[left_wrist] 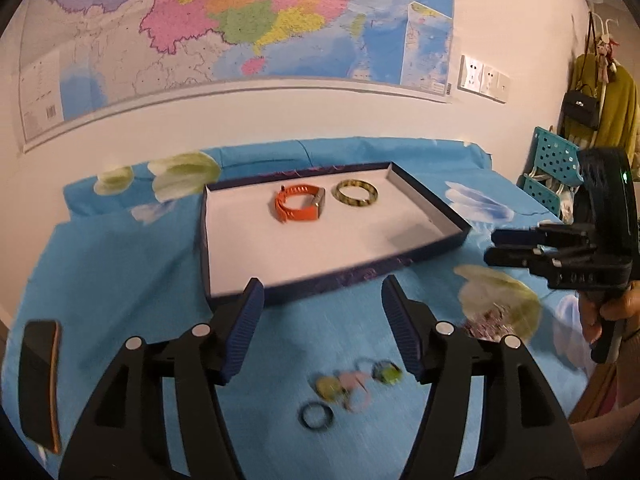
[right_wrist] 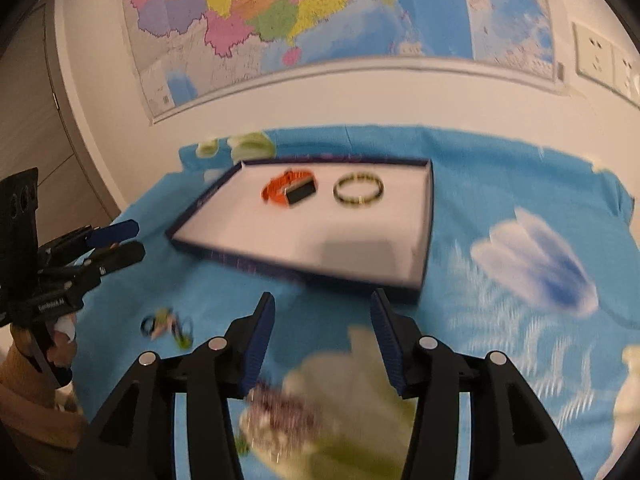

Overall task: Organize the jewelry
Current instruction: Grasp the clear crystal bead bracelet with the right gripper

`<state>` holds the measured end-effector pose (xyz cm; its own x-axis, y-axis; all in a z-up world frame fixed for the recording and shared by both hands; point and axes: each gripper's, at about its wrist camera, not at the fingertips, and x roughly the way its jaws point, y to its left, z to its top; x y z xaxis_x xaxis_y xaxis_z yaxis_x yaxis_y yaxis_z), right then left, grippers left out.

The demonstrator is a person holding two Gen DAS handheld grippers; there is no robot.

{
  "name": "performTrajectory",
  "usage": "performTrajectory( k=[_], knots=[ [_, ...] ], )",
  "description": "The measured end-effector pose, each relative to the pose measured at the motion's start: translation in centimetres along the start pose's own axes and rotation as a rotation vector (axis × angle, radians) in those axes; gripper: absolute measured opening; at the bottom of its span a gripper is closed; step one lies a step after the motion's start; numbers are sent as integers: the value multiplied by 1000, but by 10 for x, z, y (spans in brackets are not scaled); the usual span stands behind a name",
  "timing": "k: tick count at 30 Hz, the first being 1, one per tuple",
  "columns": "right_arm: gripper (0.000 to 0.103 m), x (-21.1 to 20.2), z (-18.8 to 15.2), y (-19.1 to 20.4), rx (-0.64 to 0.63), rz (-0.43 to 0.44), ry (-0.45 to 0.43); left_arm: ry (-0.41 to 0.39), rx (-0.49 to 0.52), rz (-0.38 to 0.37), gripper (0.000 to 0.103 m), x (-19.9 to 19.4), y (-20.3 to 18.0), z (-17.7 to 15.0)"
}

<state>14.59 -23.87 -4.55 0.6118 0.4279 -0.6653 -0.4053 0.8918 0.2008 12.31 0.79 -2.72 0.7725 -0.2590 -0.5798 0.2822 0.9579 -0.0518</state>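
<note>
A shallow dark-rimmed tray (left_wrist: 424, 196) (right_wrist: 428, 240) lies on the blue cloth. In it sit an orange watch (left_wrist: 298, 203) (right_wrist: 288, 191) and a yellow-black bangle (left_wrist: 357, 194) (right_wrist: 359, 189). My left gripper (left_wrist: 322, 300) is open and empty, above a cluster of small rings and hair ties (left_wrist: 348, 388) (right_wrist: 168, 326) on the cloth. My right gripper (right_wrist: 322, 314) is open and empty, over a purple beaded piece (right_wrist: 288, 412) (left_wrist: 488, 320). Each gripper shows at the edge of the other's view.
A dark phone (left_wrist: 40, 380) lies at the cloth's left edge. A wall with a map (left_wrist: 240, 20) stands behind the table. Teal baskets (left_wrist: 554, 160) and hanging clothes are at the far right.
</note>
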Motion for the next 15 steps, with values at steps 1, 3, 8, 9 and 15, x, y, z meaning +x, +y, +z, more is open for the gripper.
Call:
performTrajectory(
  k=[1,3,8,9,15],
  knots=[
    [47,-2,-7,1,-4,-1,8,2,0,2,62,-2,-2,-3],
    [47,-2,-20,5,-17,4,35,10,-14,-11,62,-5,-5,-11],
    [47,2,-44,16,-60,-3,94,21,-16,-34,63,-8,-16,-24],
    [47,3,-47,16,-58,-7,98,25,-16,-41,63,-8,-18,-26],
    [30,7,-51,17,-51,-9,104,45,-18,-61,64,-9,-28,-35]
  ],
)
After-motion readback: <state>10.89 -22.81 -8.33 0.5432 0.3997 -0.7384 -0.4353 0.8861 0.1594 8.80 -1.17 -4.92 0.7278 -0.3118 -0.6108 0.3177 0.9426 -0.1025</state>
